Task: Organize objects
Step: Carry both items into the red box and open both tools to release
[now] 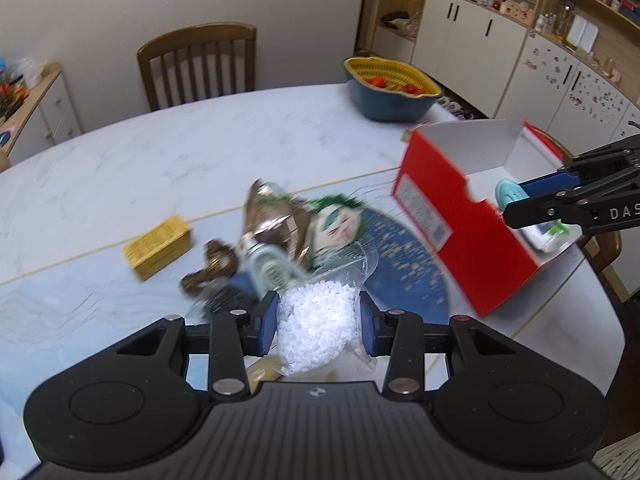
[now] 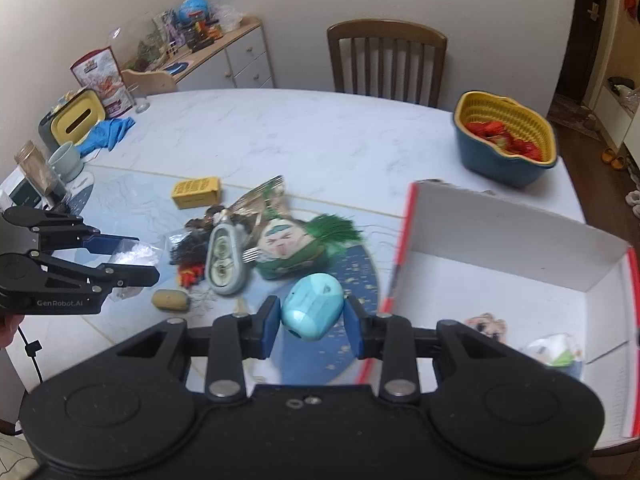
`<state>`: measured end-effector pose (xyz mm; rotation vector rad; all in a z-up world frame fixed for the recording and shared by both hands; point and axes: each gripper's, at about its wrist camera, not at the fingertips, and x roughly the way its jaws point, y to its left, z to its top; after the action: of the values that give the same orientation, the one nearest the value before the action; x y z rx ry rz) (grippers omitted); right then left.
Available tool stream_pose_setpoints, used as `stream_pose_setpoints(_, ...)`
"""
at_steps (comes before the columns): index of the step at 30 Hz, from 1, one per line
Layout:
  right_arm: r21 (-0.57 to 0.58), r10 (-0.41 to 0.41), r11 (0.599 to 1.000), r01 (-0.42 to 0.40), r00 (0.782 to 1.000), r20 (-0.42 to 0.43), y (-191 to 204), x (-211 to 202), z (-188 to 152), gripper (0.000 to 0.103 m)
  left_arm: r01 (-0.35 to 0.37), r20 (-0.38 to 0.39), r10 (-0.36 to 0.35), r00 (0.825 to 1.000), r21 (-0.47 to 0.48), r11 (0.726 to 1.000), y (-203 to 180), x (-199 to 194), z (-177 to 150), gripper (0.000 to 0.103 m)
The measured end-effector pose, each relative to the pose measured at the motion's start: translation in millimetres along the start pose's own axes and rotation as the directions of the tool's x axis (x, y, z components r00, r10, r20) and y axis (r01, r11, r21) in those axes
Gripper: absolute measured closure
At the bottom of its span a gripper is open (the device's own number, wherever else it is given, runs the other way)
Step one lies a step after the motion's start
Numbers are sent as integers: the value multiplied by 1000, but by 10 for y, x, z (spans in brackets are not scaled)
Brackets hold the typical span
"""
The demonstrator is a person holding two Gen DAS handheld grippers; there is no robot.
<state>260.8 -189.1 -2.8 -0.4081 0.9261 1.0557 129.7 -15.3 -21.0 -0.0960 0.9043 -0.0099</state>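
Observation:
My left gripper [image 1: 318, 318] is shut on a clear bag of white beads [image 1: 316, 328], held above the table; it also shows in the right wrist view [image 2: 132, 256]. My right gripper [image 2: 312, 320] is shut on a light blue egg-shaped object [image 2: 312, 306], held beside the left wall of the red box [image 2: 500, 264]; in the left wrist view the right gripper [image 1: 516, 200] is over the box [image 1: 452, 216]. On the table lies a pile: a green-haired doll [image 2: 288, 248], a grey oval case [image 2: 224, 260], foil wrapping [image 1: 276, 220] and a yellow box [image 2: 197, 191].
The red box holds a small white-green item [image 2: 554, 350] and a sticker [image 2: 486, 324]. A blue-yellow basket [image 2: 504, 140] stands at the far right. A mug [image 2: 66, 160], jar [image 2: 34, 170] and tissue box [image 2: 74, 120] stand at the left. A chair [image 2: 386, 60] is behind the table.

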Motion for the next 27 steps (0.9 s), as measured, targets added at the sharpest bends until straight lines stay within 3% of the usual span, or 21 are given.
stream_pose_setpoints(17,49,-64,997,63,998,21,-974,-319,-274,70,74,22,-76,997,113,991,-1170,395,619,63)
stream_pose_setpoints(27,76,-101,992,100,995,7,-1453,-333,-384,70,102,-27,-99,995,145,984,-1755,839,833,63)
